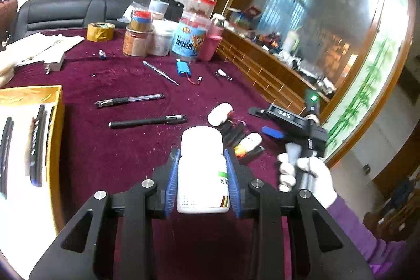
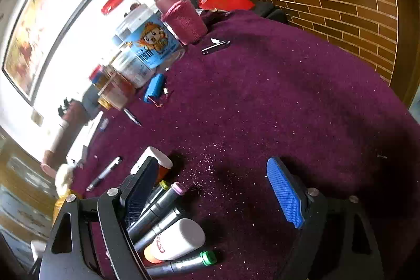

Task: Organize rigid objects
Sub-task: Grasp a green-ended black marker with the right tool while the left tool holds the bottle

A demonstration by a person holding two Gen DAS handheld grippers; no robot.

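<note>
White plastic bottle (image 1: 202, 169), rigid, likely light & a bit slick, so we'd grip mid-body w/ pads flat, not near the cap. It has a white cap and a label w/ green/brown stripes. Our left gripper (image 1: 202, 175) pinches it at the sides, over the maroon desk (image 1: 131, 148). Right gripper (image 2: 210, 190) is spread wide, empty, beside markers (image 2: 162, 204) & a small bottle (image 2: 176, 240) lying on the desk.

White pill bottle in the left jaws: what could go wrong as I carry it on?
1. The white plastic pill bottle is clamped on its smooth sides by the left gripper; it might slip or twist.
2. The two black pens lie loose on the maroon tablecloth ahead; a low pass could knock them.
3. The open right gripper sits close beside the grey markers and may nudge them.
</note>
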